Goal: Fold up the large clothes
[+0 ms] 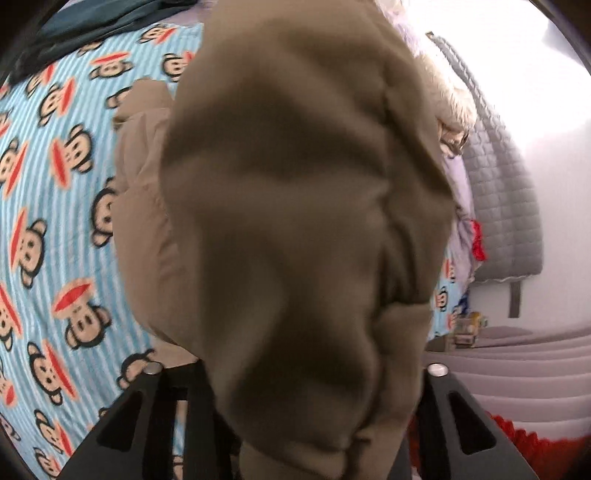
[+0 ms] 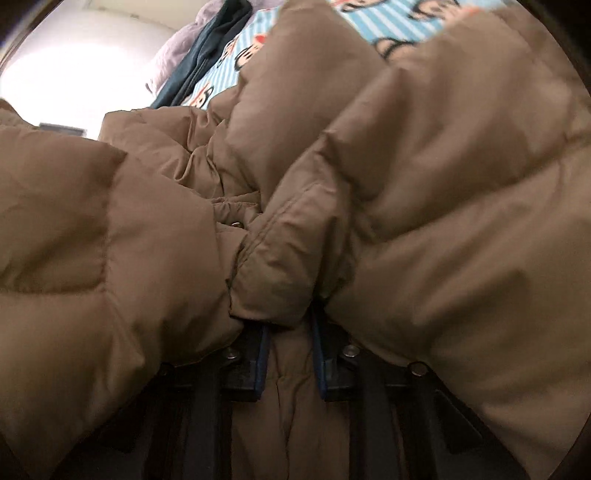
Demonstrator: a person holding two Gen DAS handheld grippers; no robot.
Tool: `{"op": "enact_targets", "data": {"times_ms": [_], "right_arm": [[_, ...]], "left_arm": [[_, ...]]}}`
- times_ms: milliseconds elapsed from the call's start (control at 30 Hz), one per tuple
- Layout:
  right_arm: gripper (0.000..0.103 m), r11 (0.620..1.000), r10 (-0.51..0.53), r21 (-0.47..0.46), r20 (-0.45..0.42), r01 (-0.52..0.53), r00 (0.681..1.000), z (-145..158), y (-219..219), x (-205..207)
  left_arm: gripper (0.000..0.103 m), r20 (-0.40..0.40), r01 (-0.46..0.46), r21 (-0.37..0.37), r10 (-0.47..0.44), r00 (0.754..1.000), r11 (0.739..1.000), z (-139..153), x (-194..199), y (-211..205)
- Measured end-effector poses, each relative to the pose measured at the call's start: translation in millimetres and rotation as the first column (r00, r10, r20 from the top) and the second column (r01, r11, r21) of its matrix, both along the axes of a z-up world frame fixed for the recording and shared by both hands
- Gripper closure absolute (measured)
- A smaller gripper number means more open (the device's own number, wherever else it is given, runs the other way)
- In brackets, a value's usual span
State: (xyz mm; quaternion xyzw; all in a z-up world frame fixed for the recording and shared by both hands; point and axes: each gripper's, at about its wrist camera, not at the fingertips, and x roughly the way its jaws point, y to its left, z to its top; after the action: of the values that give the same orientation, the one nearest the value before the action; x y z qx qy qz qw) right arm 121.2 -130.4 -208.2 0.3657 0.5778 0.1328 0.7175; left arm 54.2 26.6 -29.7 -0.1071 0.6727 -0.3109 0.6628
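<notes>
Right wrist view: right gripper [image 2: 290,354] clamped on a hem of the coat [image 2: 424,192], bunched over the sheet [image 2: 391,27]; left wrist view: left gripper [image 1: 295,424] buried in coat fabric, grip impossible to tell; no flat fold visible; likely early, most folding left.

Brown jacket [image 1: 295,221] over monkey-print sheet [image 1: 55,184]

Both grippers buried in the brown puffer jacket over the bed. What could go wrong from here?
1. The right gripper pinches only a narrow stitched edge of the brown puffer jacket; the slick, puffy fabric may slip out.
2. The jacket covers the left gripper, so its fingertips and grasp can't be verified.
3. The hanging bulk may drag over the monkey-print sheet and bunch up the fold.
</notes>
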Motion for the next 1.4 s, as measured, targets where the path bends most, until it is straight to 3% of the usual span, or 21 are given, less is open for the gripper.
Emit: {"op": "enact_targets", "data": {"times_ms": [100, 167, 233, 267, 300, 367, 533, 633, 733, 900, 1000, 1133, 1167, 1200, 1233, 1267, 1333, 1400], "right_arm": [[0.082, 0.999, 0.011, 0.031, -0.055, -0.01, 0.998, 7, -13, 1], [0.082, 1.0, 0.006, 0.016, -0.043, -0.006, 0.999, 23, -30, -8], [0.074, 0.999, -0.028, 0.016, -0.019, 0.029, 0.999, 39, -54, -24], [0.062, 0.998, -0.058, 0.019, -0.002, 0.058, 0.998, 48, -68, -35], [0.054, 0.996, -0.086, 0.019, 0.01, 0.085, 0.996, 54, -78, -45], [0.053, 0.988, -0.153, 0.016, 0.025, 0.153, 0.988, 66, -104, -72], [0.053, 0.964, -0.265, -0.02, 0.029, 0.265, 0.964, 80, -149, -131], [0.052, 0.957, -0.281, -0.059, 0.05, 0.284, 0.958, 89, -172, -168], [0.045, 0.958, -0.27, -0.079, 0.083, 0.276, 0.959, 101, -179, -197], [0.02, 0.984, -0.168, -0.027, 0.202, 0.177, 0.965, 142, -169, -238], [0.02, 0.995, -0.086, -0.028, 0.228, 0.095, 0.97, 155, -143, -227], [0.02, 0.992, -0.079, -0.084, 0.195, 0.097, 0.978, 144, -115, -202], [0.024, 0.989, -0.091, -0.098, 0.183, 0.11, 0.979, 140, -114, -200], [0.051, 0.986, -0.112, -0.107, 0.167, 0.131, 0.98, 133, -116, -194], [0.071, 0.982, -0.122, -0.124, 0.151, 0.141, 0.981, 130, -118, -194], [0.081, 0.968, -0.15, -0.18, 0.131, 0.172, 0.98, 127, -123, -194], [0.088, 0.958, -0.189, -0.193, 0.122, 0.21, 0.974, 122, -135, -199], [0.089, 0.95, -0.244, -0.18, 0.086, 0.256, 0.966, 110, -151, -209]], "left_arm": [[0.065, -0.002, -0.006, 0.036, 0.006, 1.0, 0.999, -3, -1, -20], [0.065, -0.013, -0.009, 0.05, 0.009, 1.0, 0.999, -4, -1, -27], [0.065, -0.017, 0.001, 0.083, 0.001, 1.0, 0.997, -8, -3, -36], [0.064, -0.017, 0.006, 0.091, -0.004, 1.0, 0.996, -10, -3, -44], [0.052, -0.023, 0.021, 0.092, -0.019, 1.0, 0.996, -15, 0, -61], [0.031, -0.046, 0.038, 0.048, -0.036, 0.998, 0.998, -23, 3, -83], [0.029, -0.078, 0.14, 0.004, -0.139, 0.987, 0.99, -54, 4, -142], [0.022, -0.07, 0.199, 0.008, -0.198, 0.978, 0.98, -71, 11, -179], [0.022, -0.066, 0.228, 0.037, -0.225, 0.972, 0.973, -85, 26, -199], [0.022, -0.099, 0.218, 0.114, -0.207, 0.973, 0.969, -99, 32, -218], [0.022, -0.085, 0.233, 0.16, -0.222, 0.971, 0.959, -95, 17, -200], [0.022, -0.079, 0.251, 0.188, -0.24, 0.967, 0.949, -87, 11, -197], [0.022, -0.077, 0.254, 0.182, -0.244, 0.967, 0.95, -82, 12, -197], [0.022, -0.068, 0.258, 0.168, -0.25, 0.966, 0.951, -73, 13, -196], [0.022, -0.052, 0.26, 0.147, -0.255, 0.966, 0.954, -63, 14, -189], [0.022, -0.007, 0.256, 0.11, -0.257, 0.966, 0.96, -46, 14, -180], [0.022, 0.118, 0.213, 0.095, -0.224, 0.968, 0.972, -17, 15, -161], [0.022, 0.274, 0.13, 0.13, -0.161, 0.948, 0.983, 5, 20, -136]]}}
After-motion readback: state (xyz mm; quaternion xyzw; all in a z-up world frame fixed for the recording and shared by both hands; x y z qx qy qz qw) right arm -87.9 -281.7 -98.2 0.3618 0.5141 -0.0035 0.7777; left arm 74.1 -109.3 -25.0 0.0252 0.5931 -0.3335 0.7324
